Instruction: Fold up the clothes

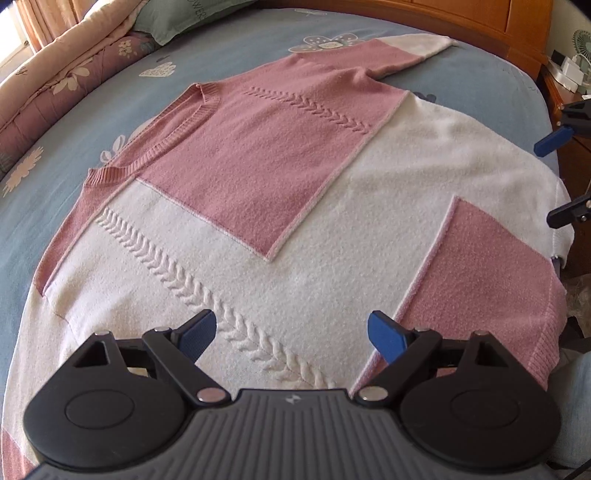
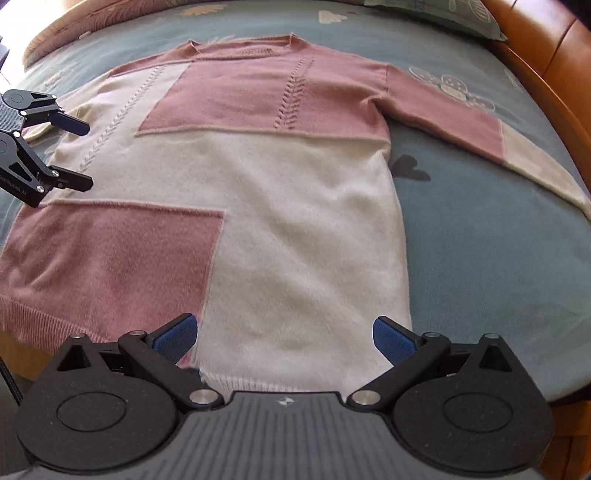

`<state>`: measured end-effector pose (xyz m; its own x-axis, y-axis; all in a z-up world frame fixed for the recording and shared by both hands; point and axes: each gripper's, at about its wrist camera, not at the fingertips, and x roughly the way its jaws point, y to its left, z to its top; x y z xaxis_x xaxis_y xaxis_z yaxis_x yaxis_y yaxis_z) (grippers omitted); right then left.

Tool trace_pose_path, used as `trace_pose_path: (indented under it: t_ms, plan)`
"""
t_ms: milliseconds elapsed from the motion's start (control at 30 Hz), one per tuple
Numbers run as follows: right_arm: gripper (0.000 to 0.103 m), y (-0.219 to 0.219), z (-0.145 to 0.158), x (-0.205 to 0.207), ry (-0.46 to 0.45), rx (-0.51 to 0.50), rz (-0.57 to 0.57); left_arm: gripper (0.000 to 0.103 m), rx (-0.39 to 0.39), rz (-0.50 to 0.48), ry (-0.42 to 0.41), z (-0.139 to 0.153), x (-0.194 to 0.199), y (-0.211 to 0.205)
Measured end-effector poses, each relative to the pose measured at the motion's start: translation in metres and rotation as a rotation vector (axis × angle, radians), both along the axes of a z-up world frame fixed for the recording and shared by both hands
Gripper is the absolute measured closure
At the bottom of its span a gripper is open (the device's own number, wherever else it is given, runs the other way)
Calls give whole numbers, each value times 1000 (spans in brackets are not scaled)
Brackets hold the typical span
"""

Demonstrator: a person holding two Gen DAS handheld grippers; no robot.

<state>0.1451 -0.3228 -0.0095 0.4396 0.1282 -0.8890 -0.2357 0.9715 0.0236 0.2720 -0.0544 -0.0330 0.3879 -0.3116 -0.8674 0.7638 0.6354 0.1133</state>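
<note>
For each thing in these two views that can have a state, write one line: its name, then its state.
sweater: spread flat on the bed, unfolded, one sleeve stretched out sideways
left gripper: open, holding nothing, above the sweater
right gripper: open, holding nothing, above the hem
bed: covered by a blue sheet

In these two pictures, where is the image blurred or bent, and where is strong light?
Left wrist view: sharp; fisheye bends the bed edges; bright daylight at the curtain top left. Right wrist view: sweater looks soft, slightly blurred; the wooden bed frame curves strongly; light glare at the top left.
</note>
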Motion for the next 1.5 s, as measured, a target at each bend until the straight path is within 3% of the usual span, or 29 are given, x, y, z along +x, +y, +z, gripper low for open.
trace_pose_path:
  t_ms: [133, 233, 333, 400, 467, 600, 800, 933, 1033, 1100, 1233, 1333, 1500]
  plan:
    - [0, 29, -7, 50, -54, 73, 88, 14, -17, 17, -5, -4, 15, -10]
    - [0, 35, -16, 75, -42, 125, 93, 14, -12, 56, 21, -12, 21, -10]
    - [0, 18, -27, 86, -21, 98, 27, 14, -8, 109, 59, -18, 20, -1]
    - [0, -9, -35, 90, -20, 59, -87, 13, -16, 151, 86, -21, 17, 9]
    - [0, -29, -33, 92, -25, 95, -155, 13, -28, 188, 102, -21, 14, 15]
    - [0, -16, -24, 98, -43, 102, -130, 13, -45, 229, 93, -13, 15, 16]
    - [0, 22, -24, 132, -105, 105, 24, 13, -81, 289, 55, -9, 46, 9]
    - [0, 16, -33, 155, -112, 82, -4, 13, -52, 364, 67, -21, 63, 14]
    - [0, 6, -35, 160, -102, 89, -16, 10, -85, 515, 132, -27, 64, 32]
    - [0, 6, -30, 160, -98, 88, -8, 10, -72, 532, 133, -27, 60, 32]
    - [0, 12, -9, 171, -190, 104, 3, 8, -53, 568, 147, -28, 62, 28]
    - [0, 14, -4, 202, -245, 121, -8, 6, -52, 596, 158, -29, 69, 25]
    - [0, 9, -19, 243, -200, 171, -49, 5, -54, 601, 145, -30, 69, 23]
